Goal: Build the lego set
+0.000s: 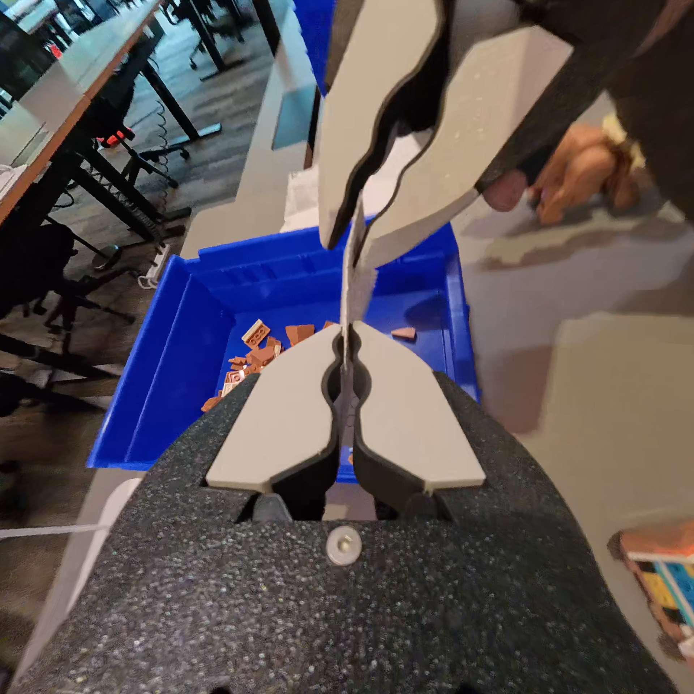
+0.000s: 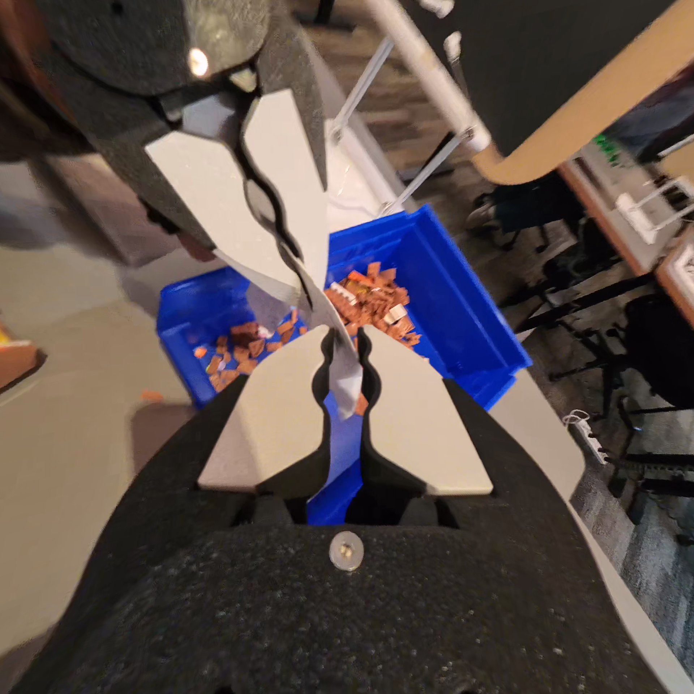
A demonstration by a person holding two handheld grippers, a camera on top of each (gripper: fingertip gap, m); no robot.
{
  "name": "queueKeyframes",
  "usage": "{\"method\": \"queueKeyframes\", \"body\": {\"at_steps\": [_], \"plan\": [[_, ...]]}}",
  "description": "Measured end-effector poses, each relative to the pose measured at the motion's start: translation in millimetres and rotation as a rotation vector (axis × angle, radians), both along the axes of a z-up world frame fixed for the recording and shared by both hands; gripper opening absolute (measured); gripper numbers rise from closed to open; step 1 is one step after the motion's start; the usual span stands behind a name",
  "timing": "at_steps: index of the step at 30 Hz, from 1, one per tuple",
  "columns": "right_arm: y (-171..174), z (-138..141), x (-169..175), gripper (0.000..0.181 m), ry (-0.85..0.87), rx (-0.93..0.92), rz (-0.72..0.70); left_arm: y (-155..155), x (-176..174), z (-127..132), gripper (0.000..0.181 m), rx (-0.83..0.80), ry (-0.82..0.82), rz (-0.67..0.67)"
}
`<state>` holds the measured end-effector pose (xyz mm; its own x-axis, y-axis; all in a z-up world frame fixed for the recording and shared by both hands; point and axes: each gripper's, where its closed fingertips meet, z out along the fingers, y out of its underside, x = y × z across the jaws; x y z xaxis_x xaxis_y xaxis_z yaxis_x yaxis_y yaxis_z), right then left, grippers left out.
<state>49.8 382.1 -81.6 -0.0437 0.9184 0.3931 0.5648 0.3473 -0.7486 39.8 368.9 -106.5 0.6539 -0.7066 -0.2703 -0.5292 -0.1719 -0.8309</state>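
My left gripper [image 1: 347,326] is shut on a thin grey sheet [image 1: 355,285], possibly a bag, held edge-on over a blue bin [image 1: 150,360] of brown lego pieces [image 1: 259,353]. My right gripper [image 1: 345,244] comes in from above and is shut on the sheet's upper end. In the right wrist view my right gripper [image 2: 343,330] pinches the same sheet [image 2: 347,383], and my left gripper [image 2: 304,300] grips it from the top left. Below lie the blue bin [image 2: 450,300] with a heap of brown pieces [image 2: 375,300] and a lower blue section [image 2: 172,311] holding more pieces.
A colourful printed box or booklet [image 1: 661,586] lies at the lower right on the grey table [image 1: 601,375]. A blurred orange-brown lego figure [image 1: 586,169] stands at the back right. A loose brown piece [image 2: 152,395] lies on the table. Desks and chairs stand beyond the table edge. Both grippers' tips are close together, under 4 cm apart. The blurred orange-brown lego figure [image 1: 586,169] is about 30 cm from both grippers' fingertips.
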Motion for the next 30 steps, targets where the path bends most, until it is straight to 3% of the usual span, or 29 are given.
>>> {"method": "queueKeyframes", "body": {"at_steps": [6,10,15,23,30], "plan": [[36,22,14,0.019,0.166,-0.111,-0.171,10,-22,26,0.000,0.046,-0.359,0.007],[39,17,14,0.024,0.208,-0.256,-0.153,4,-27,48,0.001,0.055,-0.607,-0.062],[26,21,7,0.022,0.270,-0.377,-0.051,2,-33,61,0.001,0.040,-0.792,-0.093],[13,25,1,0.010,0.304,-0.393,0.026,-2,-26,70,0.001,0.042,-0.861,-0.134],[13,26,-2,0.001,0.310,-0.353,0.023,1,-27,64,0.001,0.053,-0.802,-0.102]]}}
